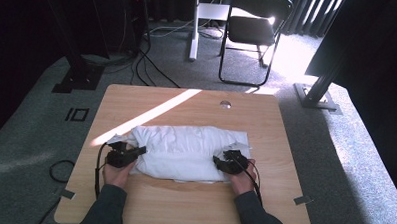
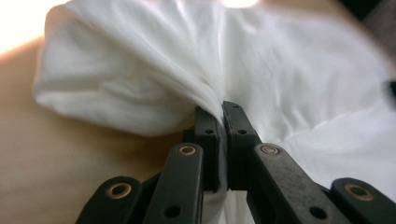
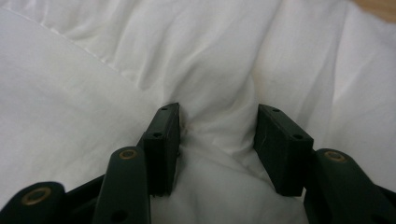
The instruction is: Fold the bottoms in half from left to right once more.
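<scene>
Forearms enter low; both tongs flank a white cloth [image 1: 185, 149] mid-desk [image 1: 193, 202]. Left tongs [image 2: 220, 116] pinch its fold tight. Right tongs [image 3: 217, 123] stand wide over a ridge; closing there seems next before folding.

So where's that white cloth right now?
In the high view the white cloth lies bunched on the near half of the wooden table, between the left gripper and right gripper.
</scene>
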Tool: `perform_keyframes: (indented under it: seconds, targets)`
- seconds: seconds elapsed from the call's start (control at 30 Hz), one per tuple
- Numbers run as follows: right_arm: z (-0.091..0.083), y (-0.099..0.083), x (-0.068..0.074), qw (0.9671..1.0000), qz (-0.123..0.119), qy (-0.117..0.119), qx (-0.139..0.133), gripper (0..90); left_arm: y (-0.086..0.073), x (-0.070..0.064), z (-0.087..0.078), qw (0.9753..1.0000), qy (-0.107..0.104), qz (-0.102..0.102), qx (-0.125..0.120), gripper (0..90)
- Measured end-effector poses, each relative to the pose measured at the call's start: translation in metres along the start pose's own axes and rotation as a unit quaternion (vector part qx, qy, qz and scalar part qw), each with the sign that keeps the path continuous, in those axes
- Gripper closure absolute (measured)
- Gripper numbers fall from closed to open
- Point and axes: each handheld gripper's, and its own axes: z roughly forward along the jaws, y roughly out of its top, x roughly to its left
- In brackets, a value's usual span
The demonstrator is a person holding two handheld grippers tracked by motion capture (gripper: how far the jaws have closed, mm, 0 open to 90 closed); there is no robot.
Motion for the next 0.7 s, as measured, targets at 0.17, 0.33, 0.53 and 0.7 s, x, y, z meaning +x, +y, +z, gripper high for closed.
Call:
perform_keyframes:
  seconds: [0.17, 0.33, 0.53, 0.7]
  targets:
    - [-0.019, 0.020, 0.016, 0.9974, -0.039, 0.009, -0.061, 44.3, 0.025, -0.015, -0.011, 0.9989, -0.023, 0.025, -0.034, 87.2]
    - [0.001, 0.032, 0.041, 0.9948, -0.095, 0.016, -0.033, 41.0, 0.042, -0.026, -0.011, 0.9970, -0.047, 0.028, -0.055, 87.3]
    - [0.041, 0.029, 0.059, 0.9937, -0.109, 0.005, 0.023, 41.4, 0.063, -0.047, -0.010, 0.9919, -0.086, 0.050, -0.080, 87.5]
    - [0.055, 0.037, 0.081, 0.9956, -0.091, 0.002, 0.018, 42.1, 0.081, -0.072, -0.003, 0.9869, -0.116, 0.071, -0.086, 87.4]
